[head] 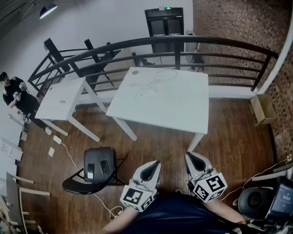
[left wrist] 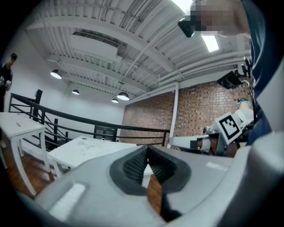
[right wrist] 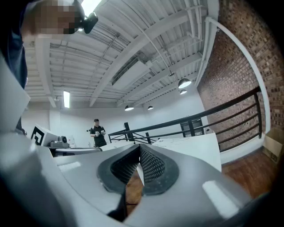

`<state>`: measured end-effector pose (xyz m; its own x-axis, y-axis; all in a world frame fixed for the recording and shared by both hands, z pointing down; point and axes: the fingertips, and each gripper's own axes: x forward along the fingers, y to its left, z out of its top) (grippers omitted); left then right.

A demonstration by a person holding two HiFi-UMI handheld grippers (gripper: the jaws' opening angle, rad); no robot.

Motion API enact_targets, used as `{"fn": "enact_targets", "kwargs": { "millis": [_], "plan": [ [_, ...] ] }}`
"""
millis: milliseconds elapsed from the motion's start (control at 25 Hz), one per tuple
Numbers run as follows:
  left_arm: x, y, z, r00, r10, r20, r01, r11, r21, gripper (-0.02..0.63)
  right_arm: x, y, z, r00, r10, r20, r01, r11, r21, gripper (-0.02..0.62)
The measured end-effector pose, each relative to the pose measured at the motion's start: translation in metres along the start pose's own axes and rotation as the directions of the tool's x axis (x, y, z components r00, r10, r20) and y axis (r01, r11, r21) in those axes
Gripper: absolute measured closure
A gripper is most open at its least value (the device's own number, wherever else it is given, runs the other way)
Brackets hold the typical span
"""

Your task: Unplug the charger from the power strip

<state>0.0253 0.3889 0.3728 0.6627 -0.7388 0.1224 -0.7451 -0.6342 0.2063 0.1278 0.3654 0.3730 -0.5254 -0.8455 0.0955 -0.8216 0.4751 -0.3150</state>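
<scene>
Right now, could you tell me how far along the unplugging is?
Nothing looks done yet. The left tool and right tool are shut, empty, held near the person's body, short of the white table. A white cable lies on its far side; whether it is plugged in is too small to tell. Reaching and unplugging remain.

Even, cool overhead lighting; strong wide-angle distortion in all three views.
The head view is moderately bright. A lamp (head: 47, 9) glows at far left, the white table (head: 183, 105) reads bright without glare, and shadows are faint. The railing (head: 183, 42) bows and the corners darken. In the gripper views a strip light (left wrist: 209, 42) and a second strip light (right wrist: 67, 99) burn out to white, and black rims ring the frames. The left gripper (left wrist: 147, 150) and right gripper (right wrist: 139, 150) are soft near the lens.
</scene>
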Motion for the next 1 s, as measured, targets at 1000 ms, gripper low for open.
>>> {"fn": "enact_targets", "kwargs": {
  "millis": [1000],
  "plan": [
    [0.094,0.129,0.024,0.998,-0.061,-0.011,0.060,0.993,-0.102,0.600,0.138,-0.061,0.013,0.991,-0.119,-0.060,0.120,0.993,0.017,0.584]
  ]
}}
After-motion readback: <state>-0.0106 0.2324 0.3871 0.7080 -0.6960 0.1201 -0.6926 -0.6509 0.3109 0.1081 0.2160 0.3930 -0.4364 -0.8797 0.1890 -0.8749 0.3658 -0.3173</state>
